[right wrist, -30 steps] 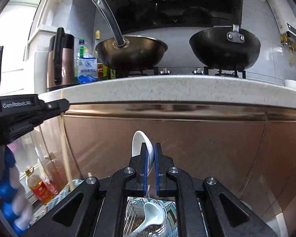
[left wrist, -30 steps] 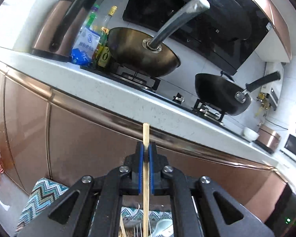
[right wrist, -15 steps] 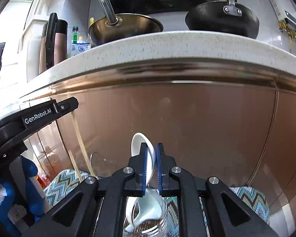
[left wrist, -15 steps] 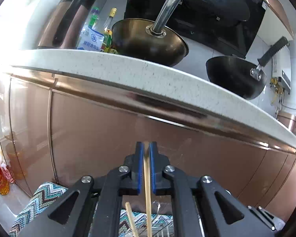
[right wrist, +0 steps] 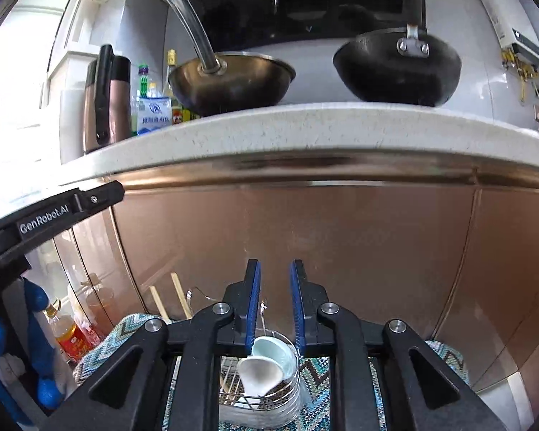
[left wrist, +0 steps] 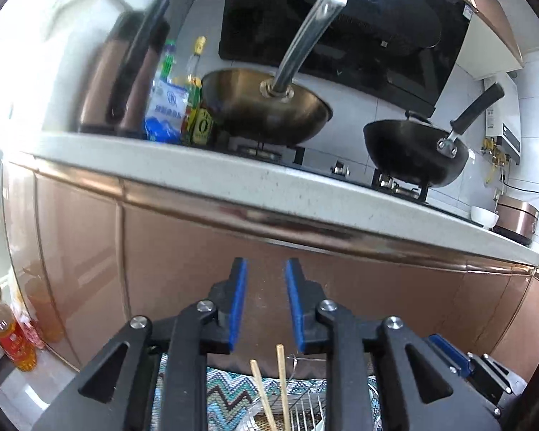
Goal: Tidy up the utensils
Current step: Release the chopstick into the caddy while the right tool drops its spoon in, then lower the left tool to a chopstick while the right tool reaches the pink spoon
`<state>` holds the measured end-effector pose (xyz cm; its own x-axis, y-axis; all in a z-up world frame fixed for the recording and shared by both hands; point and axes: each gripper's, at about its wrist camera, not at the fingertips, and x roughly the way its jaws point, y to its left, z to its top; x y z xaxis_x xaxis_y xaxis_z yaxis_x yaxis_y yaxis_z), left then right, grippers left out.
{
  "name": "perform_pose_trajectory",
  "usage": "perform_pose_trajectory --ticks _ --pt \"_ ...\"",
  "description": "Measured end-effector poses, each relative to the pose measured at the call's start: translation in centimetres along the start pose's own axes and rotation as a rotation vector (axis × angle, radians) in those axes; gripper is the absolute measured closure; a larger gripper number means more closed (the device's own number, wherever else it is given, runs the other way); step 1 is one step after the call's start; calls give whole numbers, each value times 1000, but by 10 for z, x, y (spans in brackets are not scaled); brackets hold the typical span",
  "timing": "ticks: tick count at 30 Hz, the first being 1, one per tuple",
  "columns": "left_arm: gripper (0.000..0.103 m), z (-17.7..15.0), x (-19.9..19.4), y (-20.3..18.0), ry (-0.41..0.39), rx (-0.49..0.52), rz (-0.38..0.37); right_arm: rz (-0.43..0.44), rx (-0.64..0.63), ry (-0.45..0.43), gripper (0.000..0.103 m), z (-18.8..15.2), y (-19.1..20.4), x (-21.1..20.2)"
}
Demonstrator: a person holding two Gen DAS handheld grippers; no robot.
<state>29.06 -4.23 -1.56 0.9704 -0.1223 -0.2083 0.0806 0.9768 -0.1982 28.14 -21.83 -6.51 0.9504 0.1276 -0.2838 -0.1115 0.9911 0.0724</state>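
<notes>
My left gripper point(left wrist: 264, 269) has its blue pads apart and still opening, with nothing between them. Below it two wooden chopsticks point(left wrist: 282, 384) stand free in a wire utensil holder point(left wrist: 305, 406). My right gripper point(right wrist: 273, 269) is opening too and holds nothing. Under it a white ceramic spoon point(right wrist: 260, 373) and a pale green spoon point(right wrist: 276, 355) lie in the metal holder point(right wrist: 294, 388). The chopsticks point(right wrist: 179, 300) poke up left of that holder. The left gripper's finger point(right wrist: 100, 194) shows at the left edge of the right wrist view.
A copper cabinet front point(right wrist: 341, 244) rises right behind the holder, under a speckled countertop point(right wrist: 305, 129) with two woks point(left wrist: 266, 107), a kettle point(left wrist: 125, 79) and bottles. A zigzag cloth point(right wrist: 97, 352) lies under the holder. An oil bottle point(left wrist: 10, 337) stands on the floor at left.
The left gripper let go of the chopstick, which now stands in the holder. The right gripper released the white spoon into the holder. Both sets of jaws have parted.
</notes>
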Motion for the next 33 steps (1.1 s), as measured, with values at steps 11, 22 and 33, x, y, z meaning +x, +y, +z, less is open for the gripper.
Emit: perform_pose_trajectory --ticks 11,22,33 --pt "72 48 -98 2 -43 86 44 6 -29 -96 83 42 13 -100" --pt "72 51 -158 17 122 135 10 22 -79 -87 82 48 25 -179" --pt "72 2 -162 26 430 133 -89 66 -34 35 81 20 0 -200"
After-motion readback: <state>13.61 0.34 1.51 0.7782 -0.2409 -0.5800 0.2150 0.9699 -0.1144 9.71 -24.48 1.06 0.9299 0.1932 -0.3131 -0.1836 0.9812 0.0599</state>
